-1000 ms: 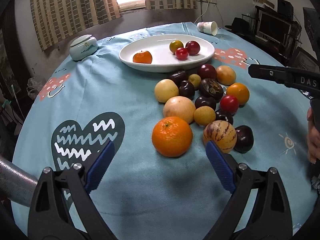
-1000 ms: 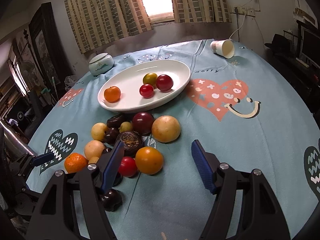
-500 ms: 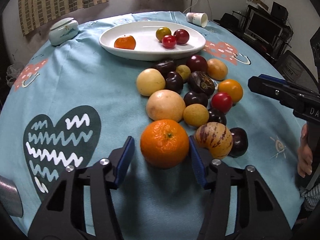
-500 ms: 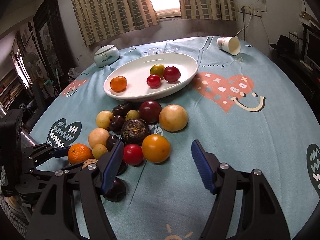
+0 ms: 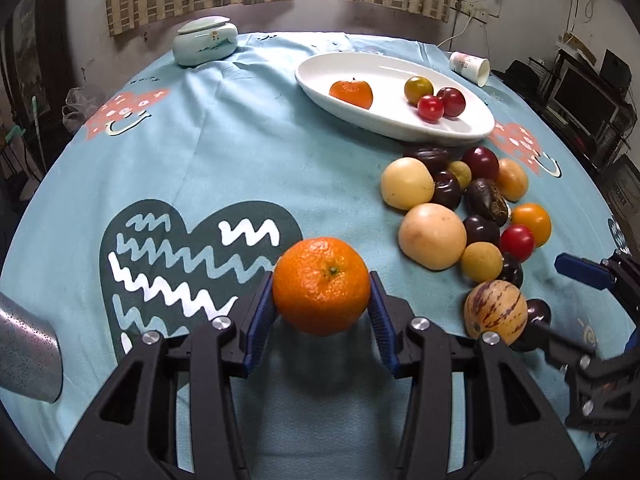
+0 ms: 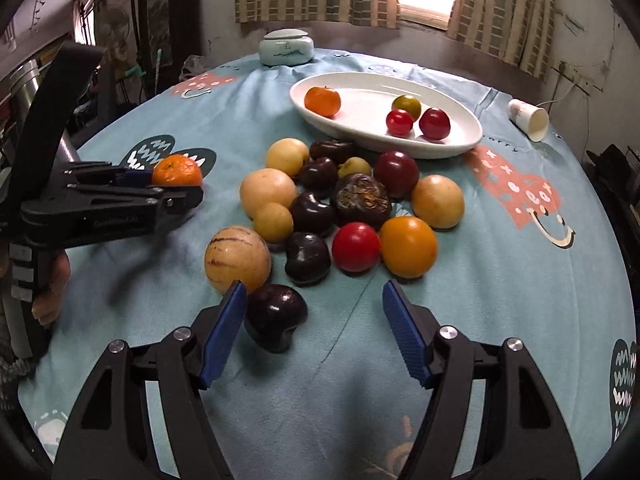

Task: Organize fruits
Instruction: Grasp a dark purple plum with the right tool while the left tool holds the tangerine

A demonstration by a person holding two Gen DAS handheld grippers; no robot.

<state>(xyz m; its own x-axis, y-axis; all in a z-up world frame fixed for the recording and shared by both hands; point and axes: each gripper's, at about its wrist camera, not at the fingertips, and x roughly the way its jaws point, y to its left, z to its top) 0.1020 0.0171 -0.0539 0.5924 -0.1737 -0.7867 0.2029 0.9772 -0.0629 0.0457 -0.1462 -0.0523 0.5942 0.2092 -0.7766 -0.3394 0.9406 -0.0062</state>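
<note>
My left gripper (image 5: 320, 280) is shut on a large orange (image 5: 322, 286), both blue pads pressing its sides, just left of the fruit pile. The right wrist view shows the same orange (image 6: 176, 170) in that gripper (image 6: 180, 184) at the left. A white oval plate (image 5: 400, 128) at the back holds a small orange (image 5: 352, 94), a greenish tomato and two red fruits. My right gripper (image 6: 313, 286) stands open at the near edge of the pile. A dark plum (image 6: 276, 316) lies by its left pad, and a striped melon (image 6: 236, 258) sits just beyond it.
The pile of yellow, dark, red and orange fruit (image 6: 360, 200) lies on the blue cloth before the plate (image 6: 440, 148). A lidded ceramic jar (image 5: 205, 40) and a tipped paper cup (image 5: 470, 68) sit at the back. A metal cylinder (image 5: 24, 356) is at the left edge.
My left gripper has shut on the large orange and carried it left, away from the pile. The right gripper has rolled and moved in, so the dark plum now lies between its fingers.
</note>
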